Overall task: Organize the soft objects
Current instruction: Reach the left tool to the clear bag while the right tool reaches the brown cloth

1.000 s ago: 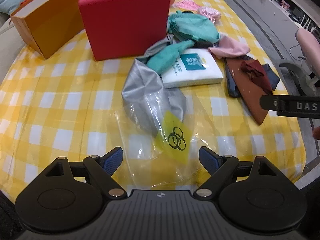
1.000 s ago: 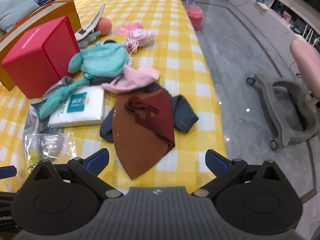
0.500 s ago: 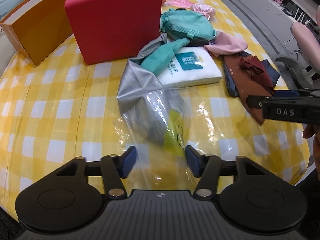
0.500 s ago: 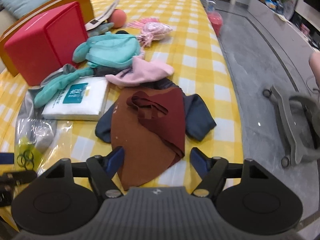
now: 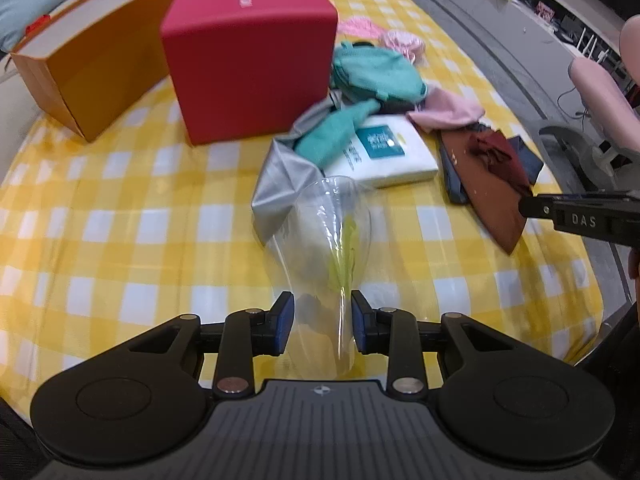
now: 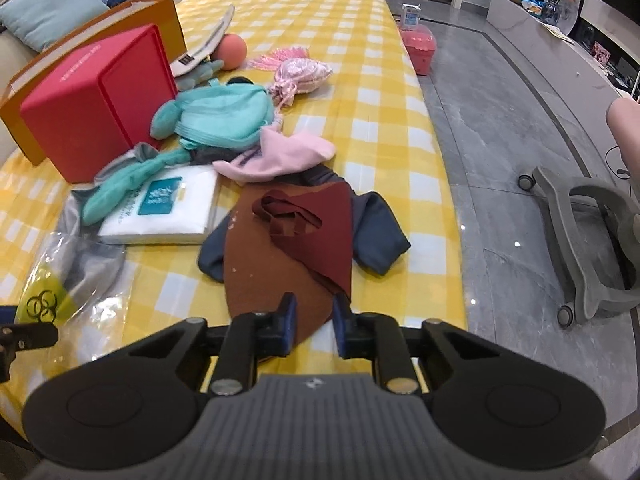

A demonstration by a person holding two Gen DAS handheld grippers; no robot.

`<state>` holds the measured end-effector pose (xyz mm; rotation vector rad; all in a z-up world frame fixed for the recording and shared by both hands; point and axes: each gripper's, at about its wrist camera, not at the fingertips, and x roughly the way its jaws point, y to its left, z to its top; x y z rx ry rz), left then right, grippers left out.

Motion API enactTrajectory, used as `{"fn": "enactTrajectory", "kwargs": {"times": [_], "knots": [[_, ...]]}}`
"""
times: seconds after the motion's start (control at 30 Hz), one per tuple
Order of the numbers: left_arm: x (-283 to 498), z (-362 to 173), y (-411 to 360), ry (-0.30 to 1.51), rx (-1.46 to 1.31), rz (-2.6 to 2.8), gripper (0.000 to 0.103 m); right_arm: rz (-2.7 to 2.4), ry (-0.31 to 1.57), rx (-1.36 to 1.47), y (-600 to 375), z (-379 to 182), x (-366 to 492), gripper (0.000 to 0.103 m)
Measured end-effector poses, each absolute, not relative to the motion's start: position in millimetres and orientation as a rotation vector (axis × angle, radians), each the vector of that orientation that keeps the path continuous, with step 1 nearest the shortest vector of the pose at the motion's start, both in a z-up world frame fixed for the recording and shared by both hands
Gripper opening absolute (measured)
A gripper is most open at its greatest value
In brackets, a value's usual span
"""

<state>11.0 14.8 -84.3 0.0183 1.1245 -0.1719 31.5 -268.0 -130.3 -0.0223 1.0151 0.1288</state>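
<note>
My left gripper (image 5: 322, 328) hangs over the near edge of a clear plastic bag (image 5: 328, 232) with a yellow biohazard patch. Its jaws are closing and pinch the bag into an upright ridge. A grey cloth (image 5: 280, 184) sticks out of the bag's far end. My right gripper (image 6: 314, 324) is closing on the near tip of a flat brown cloth (image 6: 272, 276), which fills the gap between the pads. On that cloth lies a maroon cloth (image 6: 316, 224), and a navy cloth (image 6: 380, 240) lies under it. Behind them are pink (image 6: 280, 156) and teal (image 6: 224, 116) cloths.
A white tissue pack (image 6: 168, 212) lies between the bag and the cloths. A red box (image 5: 248, 56) and an orange box (image 5: 100, 52) stand at the back left. A pink pouch (image 6: 304, 74) and a ball (image 6: 232, 52) lie farther back. The table's edge (image 6: 444, 216) runs right, with a chair base (image 6: 592, 240) beyond.
Both pairs of jaws have come in from wide open. The flat bag has bunched into a ridge between the left pads. The right pads have closed around the brown cloth's tip.
</note>
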Motion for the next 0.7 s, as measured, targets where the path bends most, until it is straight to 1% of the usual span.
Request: {"fn": "enactTrajectory", "kwargs": {"times": [0.2,0.47,0.53,0.57,0.6,0.63,0.7], "knots": [[2.7,-71.1,30.0,1.103,0.01,-0.157,0.037,0.168,1.029,-0.003,-262.1,-123.7,19.0,0.0],[-9.2,-65.7,55.4,1.09,-0.029,-0.114,0.036,0.202,1.035,-0.018,-250.5,-121.0,9.6,0.0],[-8.5,-63.8,60.8,1.084,-0.04,-0.106,0.034,0.175,1.014,-0.026,-250.6,-118.9,13.0,0.006],[-8.1,-63.2,63.0,1.08,-0.044,-0.102,0.033,0.152,1.005,-0.035,-250.2,-118.4,16.0,0.022],[-7.5,-62.4,64.9,1.076,-0.048,-0.099,0.031,0.135,1.0,-0.039,-250.4,-118.3,18.7,0.045],[-6.4,-61.4,66.5,1.074,-0.051,-0.097,0.03,0.116,0.991,-0.037,-251.0,-118.7,21.5,0.049],[-5.5,-59.9,69.2,1.065,-0.055,-0.096,0.025,0.088,0.998,-0.028,-253.0,-122.2,29.1,0.05]]}}
